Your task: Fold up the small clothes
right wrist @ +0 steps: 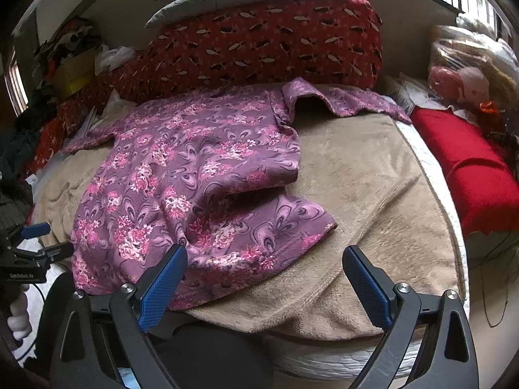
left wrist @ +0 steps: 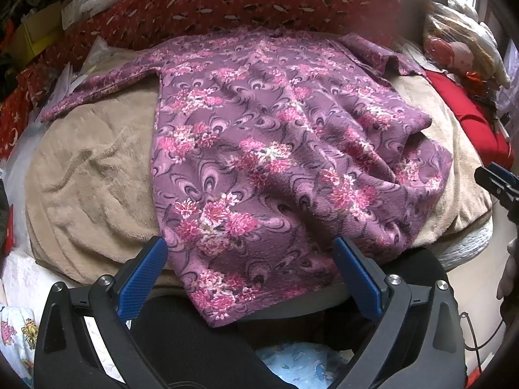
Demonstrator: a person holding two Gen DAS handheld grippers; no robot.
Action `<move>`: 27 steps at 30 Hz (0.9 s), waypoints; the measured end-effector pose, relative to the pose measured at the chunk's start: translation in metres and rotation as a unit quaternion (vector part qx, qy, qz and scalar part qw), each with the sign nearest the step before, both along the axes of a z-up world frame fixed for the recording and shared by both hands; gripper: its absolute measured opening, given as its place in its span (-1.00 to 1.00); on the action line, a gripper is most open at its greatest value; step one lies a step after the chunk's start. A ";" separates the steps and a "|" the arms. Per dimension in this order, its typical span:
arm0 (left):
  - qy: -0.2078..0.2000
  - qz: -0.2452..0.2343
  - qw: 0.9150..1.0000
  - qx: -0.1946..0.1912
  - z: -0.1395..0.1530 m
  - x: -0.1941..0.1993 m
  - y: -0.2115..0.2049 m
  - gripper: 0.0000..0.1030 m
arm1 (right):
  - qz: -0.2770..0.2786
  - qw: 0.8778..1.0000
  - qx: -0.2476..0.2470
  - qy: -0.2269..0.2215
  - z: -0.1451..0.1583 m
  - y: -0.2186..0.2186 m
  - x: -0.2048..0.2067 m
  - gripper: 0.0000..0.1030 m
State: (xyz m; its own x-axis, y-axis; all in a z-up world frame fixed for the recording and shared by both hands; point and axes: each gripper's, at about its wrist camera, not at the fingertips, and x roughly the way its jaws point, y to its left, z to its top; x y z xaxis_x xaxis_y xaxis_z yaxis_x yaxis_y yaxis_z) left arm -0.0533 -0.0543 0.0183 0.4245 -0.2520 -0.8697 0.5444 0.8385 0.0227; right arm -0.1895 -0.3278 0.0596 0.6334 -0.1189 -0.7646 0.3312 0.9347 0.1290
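A purple floral top [left wrist: 259, 149] lies spread on a beige blanket [left wrist: 90, 175], sleeves out to both sides, its near hem hanging over the bed edge. It also shows in the right wrist view [right wrist: 181, 168], with a rumpled fold on its right side. My left gripper [left wrist: 251, 253] is open, its blue pads either side of the near hem, just above it. My right gripper [right wrist: 264, 259] is open and empty, near the top's lower right corner. The right gripper's tip shows at the left view's right edge [left wrist: 496, 181]; the left gripper shows at the right view's left edge [right wrist: 32, 243].
A red patterned bolster [right wrist: 266, 42] lies behind the top. A red cloth [right wrist: 473, 168] lies at the right, with bags and a pink toy [right wrist: 460, 84] behind it. Boxes and clutter [left wrist: 35, 29] sit at the far left. A black chair back [right wrist: 201, 350] is below the bed edge.
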 end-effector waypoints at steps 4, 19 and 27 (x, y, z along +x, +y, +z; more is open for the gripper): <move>0.020 0.009 1.000 -0.002 -0.002 0.011 0.010 0.98 | -0.008 1.000 0.006 0.005 -0.004 -0.007 0.002 0.89; 0.170 0.104 0.980 0.012 -0.066 0.067 0.058 0.98 | -0.051 0.994 0.067 0.066 -0.062 -0.060 0.039 0.71; 0.197 0.066 0.978 -0.009 -0.058 0.060 0.042 -0.92 | -0.009 0.987 0.161 -0.005 -0.045 -0.062 0.021 -0.90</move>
